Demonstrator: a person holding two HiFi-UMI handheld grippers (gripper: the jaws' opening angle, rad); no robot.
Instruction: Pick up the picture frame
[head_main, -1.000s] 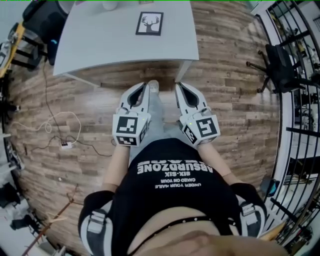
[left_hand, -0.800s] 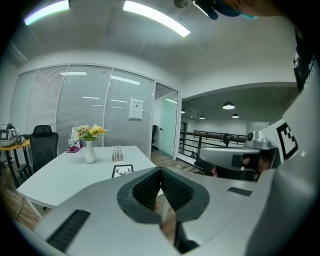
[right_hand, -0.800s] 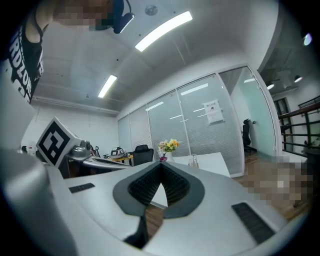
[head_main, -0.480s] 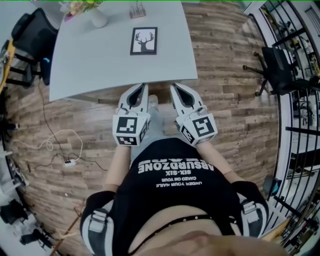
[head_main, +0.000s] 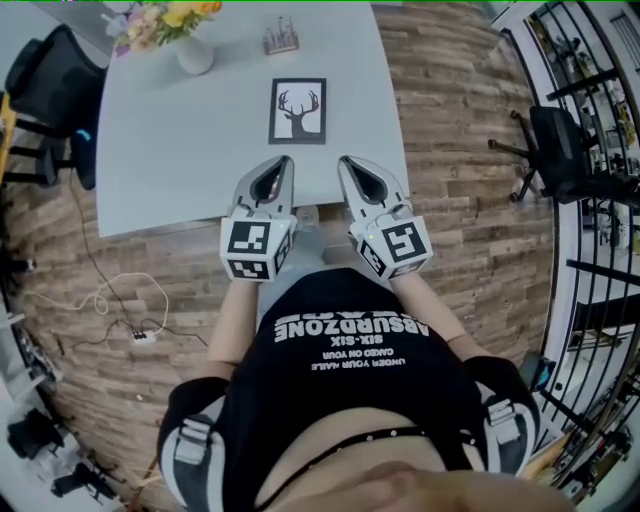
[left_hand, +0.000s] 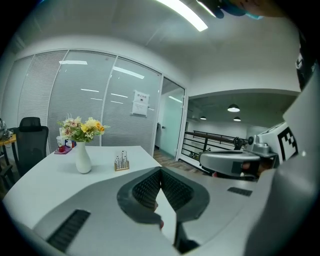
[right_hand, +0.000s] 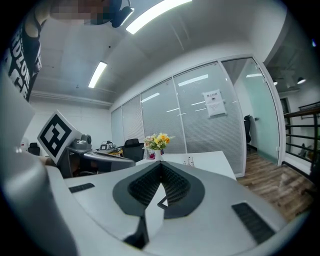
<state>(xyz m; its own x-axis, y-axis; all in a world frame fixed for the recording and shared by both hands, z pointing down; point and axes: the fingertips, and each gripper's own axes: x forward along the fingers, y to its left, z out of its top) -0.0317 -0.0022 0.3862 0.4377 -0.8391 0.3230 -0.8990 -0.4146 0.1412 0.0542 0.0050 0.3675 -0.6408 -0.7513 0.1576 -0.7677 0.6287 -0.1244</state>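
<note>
The picture frame, black-edged with a deer silhouette on white, lies flat on the grey table. In the head view both grippers hover side by side over the table's near edge, just short of the frame. My left gripper is shut with nothing in it, and its pads meet at the tip. My right gripper is also shut and empty, with its tips touching. The frame lies apart from both, a little beyond and between their tips.
A white vase of flowers and a small holder stand at the table's far side. A black chair is at the left. Black railings and a tripod are at the right. A cable lies on the wood floor.
The table and frame have come much closer in the head view. Both grippers, earlier over the floor before the table, now reach over its near edge. Their jaws stay shut.
</note>
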